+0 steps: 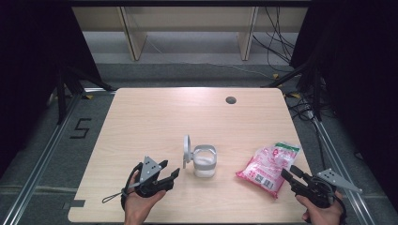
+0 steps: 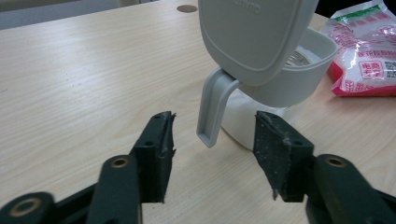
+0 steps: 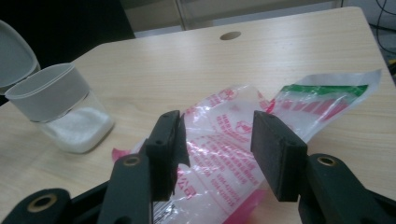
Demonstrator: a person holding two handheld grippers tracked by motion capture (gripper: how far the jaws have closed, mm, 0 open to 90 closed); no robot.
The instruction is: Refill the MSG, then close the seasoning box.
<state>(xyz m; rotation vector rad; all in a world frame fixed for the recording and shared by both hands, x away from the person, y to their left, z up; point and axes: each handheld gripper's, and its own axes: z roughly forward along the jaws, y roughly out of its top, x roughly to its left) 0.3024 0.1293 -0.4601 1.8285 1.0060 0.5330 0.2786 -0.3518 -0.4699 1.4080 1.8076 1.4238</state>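
Right tool (image 3: pixel 215 154) open just above bag (image 3: pixel 243 140), seemingly untouched.

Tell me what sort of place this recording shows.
Probably a lab recording station, not a kitchen: a bare wooden table ringed by dark curtains, loose cables on the floor and a taped number 5.

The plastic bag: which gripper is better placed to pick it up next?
Right. The right gripper has open jaws directly at the plastic bag; the left gripper faces the jar.
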